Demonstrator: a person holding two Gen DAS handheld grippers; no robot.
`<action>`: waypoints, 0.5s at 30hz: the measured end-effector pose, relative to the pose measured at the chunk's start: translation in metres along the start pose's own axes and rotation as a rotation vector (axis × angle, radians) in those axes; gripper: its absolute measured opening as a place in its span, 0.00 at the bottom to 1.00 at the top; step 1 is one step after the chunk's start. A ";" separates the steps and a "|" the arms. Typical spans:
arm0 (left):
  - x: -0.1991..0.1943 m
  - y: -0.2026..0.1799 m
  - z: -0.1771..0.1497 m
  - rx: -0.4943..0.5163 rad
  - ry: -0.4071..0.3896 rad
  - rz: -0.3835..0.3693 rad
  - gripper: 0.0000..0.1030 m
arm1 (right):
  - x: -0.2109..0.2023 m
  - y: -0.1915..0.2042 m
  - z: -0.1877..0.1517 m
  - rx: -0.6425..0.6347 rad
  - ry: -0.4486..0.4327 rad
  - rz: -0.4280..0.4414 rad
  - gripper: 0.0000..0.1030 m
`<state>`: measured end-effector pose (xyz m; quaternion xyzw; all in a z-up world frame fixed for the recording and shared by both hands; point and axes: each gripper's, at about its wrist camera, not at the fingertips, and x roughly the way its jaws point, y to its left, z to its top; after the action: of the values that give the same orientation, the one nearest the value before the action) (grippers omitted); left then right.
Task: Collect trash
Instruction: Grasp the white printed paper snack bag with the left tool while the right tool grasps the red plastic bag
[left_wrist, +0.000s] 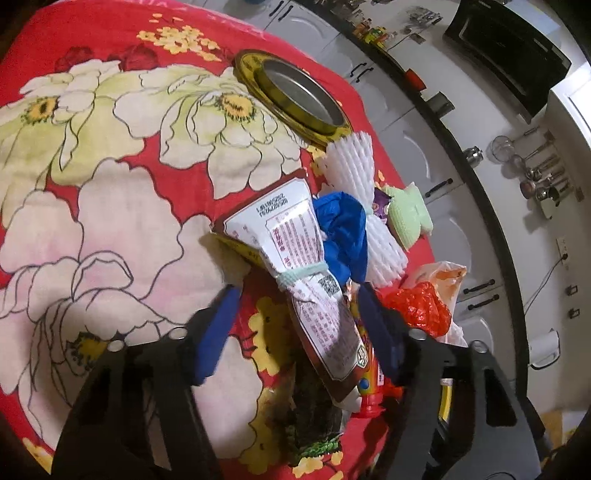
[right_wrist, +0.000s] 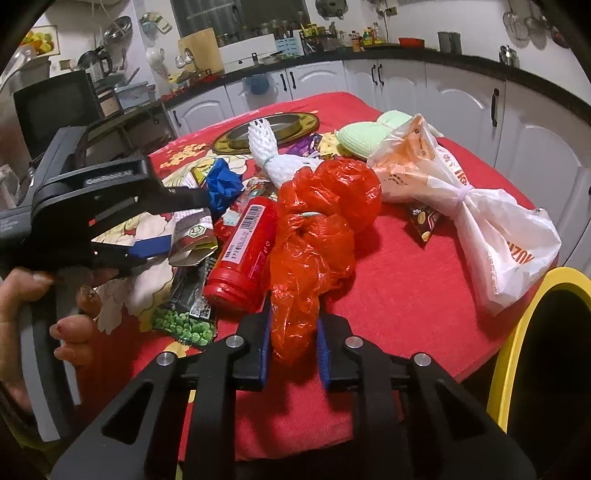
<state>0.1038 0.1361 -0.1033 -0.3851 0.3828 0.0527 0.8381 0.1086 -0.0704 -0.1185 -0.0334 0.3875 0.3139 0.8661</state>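
Observation:
A pile of trash lies on the red flowered tablecloth (left_wrist: 110, 177). My left gripper (left_wrist: 295, 291) is open, its blue pads on either side of a printed snack packet (left_wrist: 295, 258) tied with a green band; it also shows in the right wrist view (right_wrist: 166, 221). My right gripper (right_wrist: 293, 325) is shut on the tail of a crumpled red plastic bag (right_wrist: 317, 221), which also shows in the left wrist view (left_wrist: 421, 306). A red tube (right_wrist: 243, 247), a blue plastic wad (right_wrist: 221, 182), white foam netting (right_wrist: 280, 162), a green pea packet (right_wrist: 184, 325) and a tied white bag (right_wrist: 480, 221) lie around.
A yellow-rimmed bin (right_wrist: 524, 332) stands at the table's right edge. A round gold tin lid (left_wrist: 295, 96) lies at the far side. A green foam net (right_wrist: 365, 136) and a dark snack wrapper (right_wrist: 424, 221) lie nearby. White kitchen cabinets (right_wrist: 461, 96) run behind.

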 end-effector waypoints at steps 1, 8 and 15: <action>0.000 0.000 -0.001 0.002 0.000 0.004 0.45 | -0.002 0.002 0.000 -0.005 -0.006 0.000 0.17; -0.001 -0.005 -0.004 0.035 0.021 -0.036 0.22 | -0.012 0.006 0.000 -0.027 -0.049 -0.009 0.15; -0.019 -0.002 -0.002 0.038 -0.010 -0.046 0.21 | -0.023 0.006 0.003 -0.035 -0.084 -0.009 0.14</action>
<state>0.0902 0.1372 -0.0904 -0.3773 0.3708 0.0279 0.8482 0.0950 -0.0765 -0.0993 -0.0373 0.3449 0.3178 0.8824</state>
